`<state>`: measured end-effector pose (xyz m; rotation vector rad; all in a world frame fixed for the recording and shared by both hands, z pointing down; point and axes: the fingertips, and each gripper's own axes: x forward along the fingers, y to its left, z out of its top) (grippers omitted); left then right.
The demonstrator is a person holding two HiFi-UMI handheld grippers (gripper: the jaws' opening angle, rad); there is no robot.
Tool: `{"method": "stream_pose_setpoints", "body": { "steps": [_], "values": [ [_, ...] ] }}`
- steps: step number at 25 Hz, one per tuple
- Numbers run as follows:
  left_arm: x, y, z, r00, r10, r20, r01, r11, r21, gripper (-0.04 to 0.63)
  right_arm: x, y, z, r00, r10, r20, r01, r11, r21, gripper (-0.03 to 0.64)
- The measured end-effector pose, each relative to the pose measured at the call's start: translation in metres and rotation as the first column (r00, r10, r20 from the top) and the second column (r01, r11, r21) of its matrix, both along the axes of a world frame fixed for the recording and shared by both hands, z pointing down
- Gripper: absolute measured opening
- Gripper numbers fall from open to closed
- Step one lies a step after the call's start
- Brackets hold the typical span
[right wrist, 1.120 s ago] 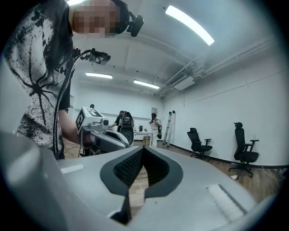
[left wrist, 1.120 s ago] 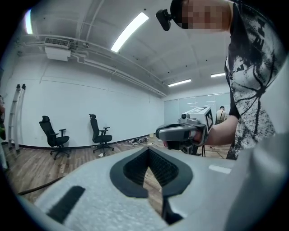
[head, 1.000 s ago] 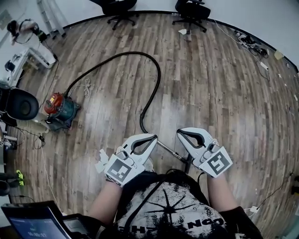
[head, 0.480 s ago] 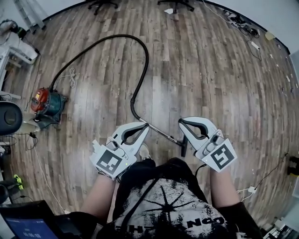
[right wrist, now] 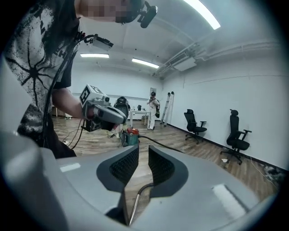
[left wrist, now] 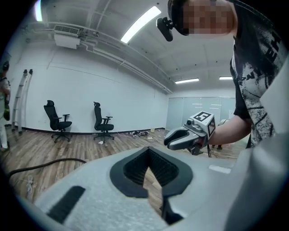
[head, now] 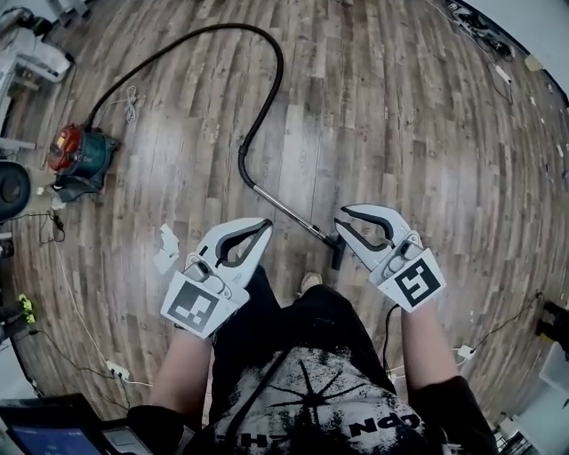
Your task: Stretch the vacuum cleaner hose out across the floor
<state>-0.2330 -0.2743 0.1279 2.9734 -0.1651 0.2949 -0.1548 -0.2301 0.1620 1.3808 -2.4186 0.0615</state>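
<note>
A red and teal vacuum cleaner [head: 78, 155] stands on the wood floor at the left. Its black hose [head: 267, 62] arcs away from me, then bends back to a metal wand [head: 286, 209] that ends at a dark floor head [head: 337, 252]. My left gripper [head: 265, 222] hovers shut and empty just left of the wand. My right gripper [head: 340, 216] hangs right above the floor head. Its jaws have just been opening and stand slightly apart with nothing between them. In the right gripper view the wand [right wrist: 134, 205] shows on the floor through the gap.
Cables and a power strip [head: 116, 369] lie on the floor at lower left, more cables [head: 480, 22] at upper right. A laptop [head: 44, 435] sits at the bottom left. Office chairs [left wrist: 56, 119] stand by the far wall, and a person [right wrist: 153, 103] stands beyond the vacuum.
Both grippers have come down toward the wand's floor end. The right gripper's jaws, shut before, now show a narrow gap. The left jaws stay shut.
</note>
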Motion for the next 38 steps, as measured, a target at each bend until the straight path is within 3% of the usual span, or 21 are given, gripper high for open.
{"method": "stream_pose_setpoints", "body": {
  "steps": [6, 8, 12, 15, 18, 21, 24, 28, 34, 35, 38],
  "values": [
    [0.007, -0.025, 0.061, 1.000, 0.015, -0.008, -0.016, 0.999, -0.046, 0.000, 0.020, -0.019, 0.129, 0.997, 0.080, -0.023, -0.082, 0.982, -0.171, 0.147],
    [0.001, -0.040, 0.094, 1.000, 0.004, -0.004, -0.004, 0.998, -0.059, 0.000, 0.024, -0.028, 0.194, 0.991, 0.129, 0.022, -0.119, 0.960, -0.254, 0.205],
    [-0.015, -0.074, 0.188, 1.000, -0.012, 0.010, 0.012, 0.999, -0.053, 0.000, 0.026, -0.044, 0.356, 0.983, 0.181, 0.037, -0.151, 0.903, -0.401, 0.245],
    [-0.032, -0.100, 0.264, 1.000, -0.022, 0.012, 0.023, 0.996, -0.086, 0.000, 0.016, -0.058, 0.488, 0.984, 0.174, 0.042, -0.130, 0.858, -0.497, 0.250],
    [-0.041, -0.121, 0.337, 0.998, -0.052, 0.031, 0.053, 0.997, -0.049, 0.000, 0.002, -0.064, 0.616, 0.988, 0.152, 0.038, -0.103, 0.811, -0.576, 0.233],
    [-0.041, -0.122, 0.390, 0.994, -0.108, 0.032, 0.109, 0.993, -0.050, 0.000, -0.014, -0.056, 0.735, 0.995, 0.095, 0.022, -0.057, 0.744, -0.665, 0.241],
    [-0.045, -0.109, 0.411, 0.988, -0.155, -0.015, 0.153, 0.984, -0.090, 0.000, -0.023, -0.029, 0.830, 0.998, 0.059, -0.011, -0.048, 0.662, -0.748, 0.250],
    [-0.072, -0.087, 0.420, 0.970, -0.244, 0.009, 0.243, 0.965, -0.098, 0.000, -0.034, 0.004, 0.894, 0.998, -0.006, -0.057, -0.043, 0.570, -0.821, 0.252],
    [-0.103, -0.083, 0.446, 0.931, -0.360, 0.063, 0.365, 0.924, -0.113, 0.000, -0.032, 0.022, 0.946, 0.996, 0.042, -0.078, -0.089, 0.484, -0.871, 0.224],
    [-0.105, -0.082, 0.449, 0.929, -0.364, 0.072, 0.370, 0.922, -0.113, 0.000, -0.032, 0.022, 0.948, 0.995, 0.054, -0.088, -0.103, 0.475, -0.874, 0.204],
    [-0.109, -0.080, 0.456, 0.925, -0.371, 0.085, 0.379, 0.918, -0.117, 0.000, -0.022, 0.015, 0.954, 0.984, 0.058, -0.171, -0.176, 0.510, -0.842, 0.184]
  ]
}}
